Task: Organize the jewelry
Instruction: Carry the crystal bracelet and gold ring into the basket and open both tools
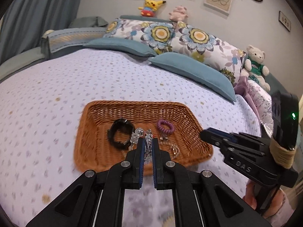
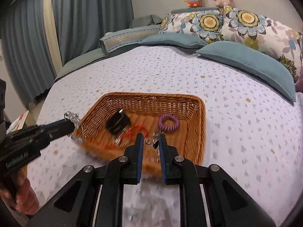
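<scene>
Left gripper (image 1: 147,141) jaws clamp clear bead bracelet (image 2: 74,120) above wicker basket (image 1: 181,111) on bed (image 1: 56,79) — right gripper (image 2: 150,139) jaws pinch small earring (image 2: 154,144); purple coil hair tie (image 2: 168,123) inside basket.

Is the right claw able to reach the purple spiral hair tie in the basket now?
Probably not yet: the right claw is shut on a small earring-like piece. The way to the purple hair tie looks free otherwise.

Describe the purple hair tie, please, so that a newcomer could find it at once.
On the bed lies a shallow wicker basket. Inside it, toward its right side as both wrist views show it, lies the hair tie. It is a small purple spiral coil ring, unlike the black band lying left of it.
</scene>
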{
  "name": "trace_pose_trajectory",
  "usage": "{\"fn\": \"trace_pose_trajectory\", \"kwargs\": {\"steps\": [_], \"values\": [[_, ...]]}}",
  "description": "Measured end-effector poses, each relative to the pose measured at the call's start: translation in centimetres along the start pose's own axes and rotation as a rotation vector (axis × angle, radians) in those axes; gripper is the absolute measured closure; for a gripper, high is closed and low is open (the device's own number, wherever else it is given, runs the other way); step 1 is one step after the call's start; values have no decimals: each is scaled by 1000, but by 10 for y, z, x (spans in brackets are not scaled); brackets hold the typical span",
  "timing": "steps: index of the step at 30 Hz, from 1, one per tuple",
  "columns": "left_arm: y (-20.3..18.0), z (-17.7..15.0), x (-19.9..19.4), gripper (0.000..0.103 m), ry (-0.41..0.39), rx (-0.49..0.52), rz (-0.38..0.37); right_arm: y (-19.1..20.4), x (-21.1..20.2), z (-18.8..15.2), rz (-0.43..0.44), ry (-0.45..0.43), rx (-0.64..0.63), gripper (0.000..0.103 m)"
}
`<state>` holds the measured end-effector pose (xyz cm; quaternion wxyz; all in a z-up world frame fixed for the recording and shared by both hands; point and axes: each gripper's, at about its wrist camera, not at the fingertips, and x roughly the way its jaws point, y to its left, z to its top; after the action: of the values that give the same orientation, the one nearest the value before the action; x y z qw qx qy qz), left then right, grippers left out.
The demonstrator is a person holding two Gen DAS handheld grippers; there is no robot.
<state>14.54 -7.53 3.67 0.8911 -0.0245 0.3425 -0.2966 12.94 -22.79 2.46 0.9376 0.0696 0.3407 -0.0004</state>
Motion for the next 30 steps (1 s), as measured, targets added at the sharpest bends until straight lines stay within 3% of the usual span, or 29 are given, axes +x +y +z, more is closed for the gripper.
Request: {"fn": "trace_pose_trajectory", "kwargs": {"steps": [7, 14, 21, 24, 25, 27, 30], "values": [[2, 11, 66, 96, 104, 35, -27, -17, 64, 9, 49, 107, 35, 85], [0, 7, 95, 96, 145, 37, -34, -25, 77, 0, 59, 138, 38, 85], [4, -2, 99, 95, 171, 22, -43, -27, 80, -3, 60, 150, 48, 83], [4, -2, 91, 85, 171, 12, -73, -29, 76, -3, 83, 138, 63, 70], [3, -3, 87, 74, 167, 15, -77, -29, 72, -3, 77, 129, 62, 63], [1, -2, 77, 57, 150, 21, -88, -28, 65, -3, 72, 114, 57, 62], [-1, -2, 57, 55, 114, 24, -91, -27, 53, -3, 79, 95, 56, 62]]}}
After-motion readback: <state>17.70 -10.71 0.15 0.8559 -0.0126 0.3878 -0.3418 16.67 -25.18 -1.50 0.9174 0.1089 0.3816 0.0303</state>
